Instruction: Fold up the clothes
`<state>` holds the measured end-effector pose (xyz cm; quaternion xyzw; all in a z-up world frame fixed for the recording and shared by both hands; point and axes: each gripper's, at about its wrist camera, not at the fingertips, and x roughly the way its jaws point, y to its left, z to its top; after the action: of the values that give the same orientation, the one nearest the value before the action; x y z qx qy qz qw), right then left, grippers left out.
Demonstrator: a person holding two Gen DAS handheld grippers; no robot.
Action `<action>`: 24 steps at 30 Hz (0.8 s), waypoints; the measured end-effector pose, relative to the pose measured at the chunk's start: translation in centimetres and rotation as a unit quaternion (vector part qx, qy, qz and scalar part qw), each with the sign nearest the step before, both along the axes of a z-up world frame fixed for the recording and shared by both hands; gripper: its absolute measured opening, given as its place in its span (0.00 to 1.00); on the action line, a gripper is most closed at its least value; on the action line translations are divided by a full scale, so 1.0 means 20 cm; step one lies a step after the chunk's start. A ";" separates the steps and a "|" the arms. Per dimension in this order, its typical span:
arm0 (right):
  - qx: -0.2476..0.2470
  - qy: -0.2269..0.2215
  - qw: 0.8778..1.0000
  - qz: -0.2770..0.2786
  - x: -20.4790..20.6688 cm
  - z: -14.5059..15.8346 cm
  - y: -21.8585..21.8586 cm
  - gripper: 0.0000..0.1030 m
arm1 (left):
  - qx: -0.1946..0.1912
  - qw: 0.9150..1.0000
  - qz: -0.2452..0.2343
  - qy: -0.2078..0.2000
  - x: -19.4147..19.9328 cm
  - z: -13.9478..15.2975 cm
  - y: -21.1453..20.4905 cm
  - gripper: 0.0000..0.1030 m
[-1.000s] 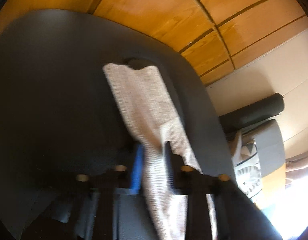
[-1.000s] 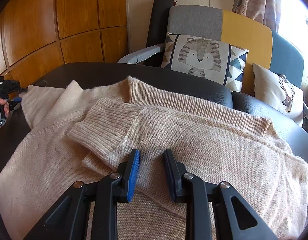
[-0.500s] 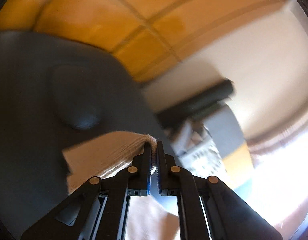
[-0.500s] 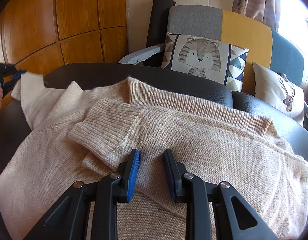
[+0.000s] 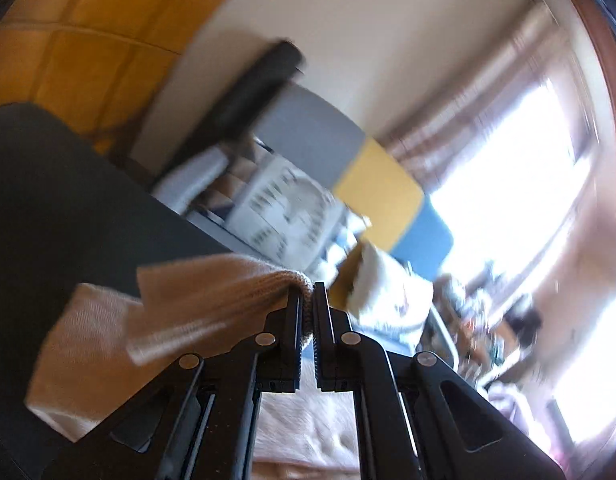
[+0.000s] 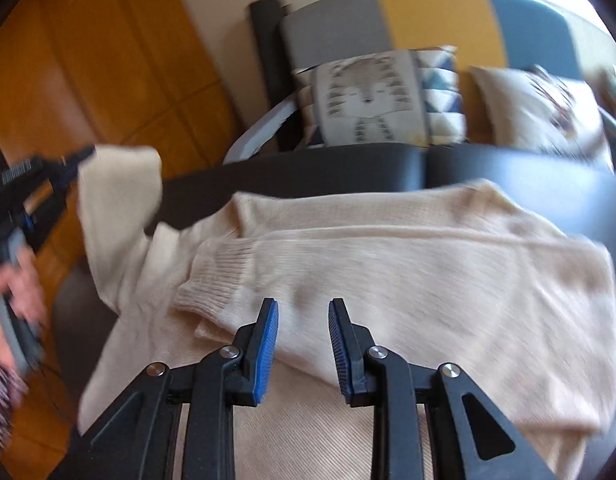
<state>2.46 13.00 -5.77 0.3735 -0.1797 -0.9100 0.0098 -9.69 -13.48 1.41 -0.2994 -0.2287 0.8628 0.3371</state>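
On the dark table (image 6: 508, 168) your beige knit sweater (image 6: 428, 272) lies mostly flat, soft and fuzzy, one sleeve already folded across the body with its ribbed cuff (image 6: 215, 276) just ahead of your right gripper (image 6: 303, 312). Your right jaws stand apart, blue ridged pads showing, nothing between them, hovering close over the knit. Your left gripper (image 5: 306, 308) is clamped on the other sleeve (image 5: 211, 300) at its ribbed end, jaws nearly together with knit pinched between; the sleeve hangs lifted off the table, seen raised at far left in the right view (image 6: 115, 200). Behind the table: a grey, yellow and blue chair (image 6: 428, 12) with a tiger-print cushion (image 6: 372, 96), orange wood panelling (image 6: 87, 80). Both views are motion-blurred
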 end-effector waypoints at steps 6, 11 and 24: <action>-0.040 -0.005 0.997 -0.065 0.19 -0.01 0.21 0.25 | -0.074 0.996 -0.051 0.026 0.15 -0.06 0.40 0.04; -0.072 -0.012 0.992 -0.102 0.29 -0.07 0.32 0.25 | -0.130 0.988 -0.075 0.035 0.24 -0.15 0.61 0.04; -0.075 -0.018 0.991 -0.105 0.34 -0.11 0.29 0.25 | -0.280 0.943 -0.176 0.032 0.46 -0.38 0.88 0.35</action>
<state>9.17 18.81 -8.05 0.3667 -0.2862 -0.8831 -0.0612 -0.59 4.21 -6.25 -0.3891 0.0895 0.8282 0.3933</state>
